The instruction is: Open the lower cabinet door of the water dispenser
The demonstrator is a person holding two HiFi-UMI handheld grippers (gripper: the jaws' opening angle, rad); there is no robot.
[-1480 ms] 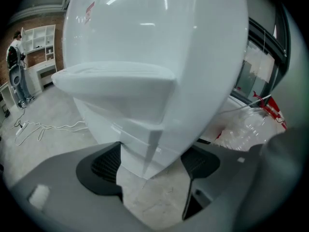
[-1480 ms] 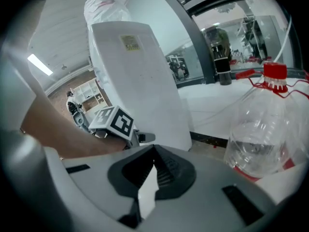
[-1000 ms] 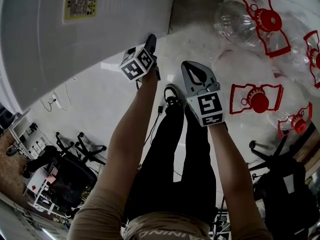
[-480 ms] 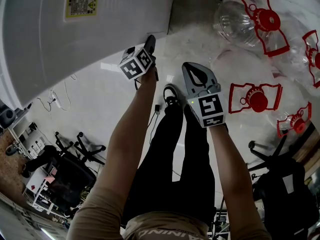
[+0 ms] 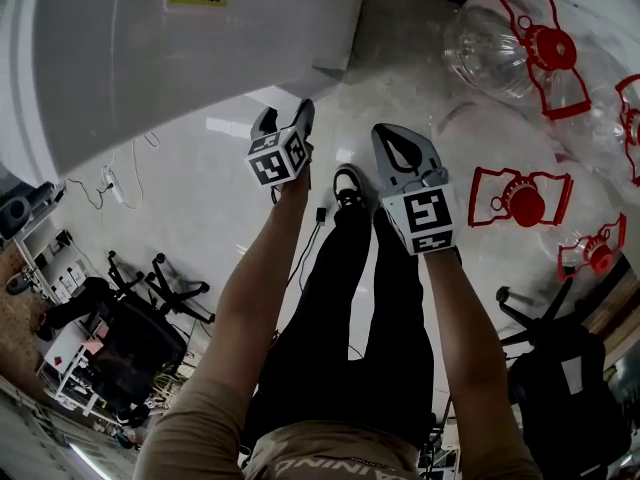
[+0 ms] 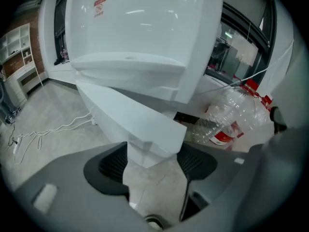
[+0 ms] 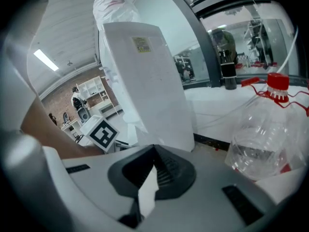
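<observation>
Jaws of left gripper (image 6: pixel 152 154), just closing, pinch smooth cabinet door (image 6: pixel 133 117); ribbed jaws of right gripper (image 7: pixel 153 152) meet.

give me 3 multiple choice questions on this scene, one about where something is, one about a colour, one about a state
1. Where are the clear water bottles?
A) on the floor beside the water dispenser
B) on an office chair
C) on a shelf

2. What colour are the bottles' caps and handles?
A) blue
B) red
C) green

3. What is between the jaws of the left gripper?
A) nothing
B) a bottle neck
C) a corner of the lower cabinet door

Answers:
1 A: the head view shows them on the floor to the right of the dispenser.
2 B: every cap and handle frame in view is red.
3 C: the left gripper view shows the door, swung ajar, with its corner between the pads. The jaws have just been closing on it.
</observation>
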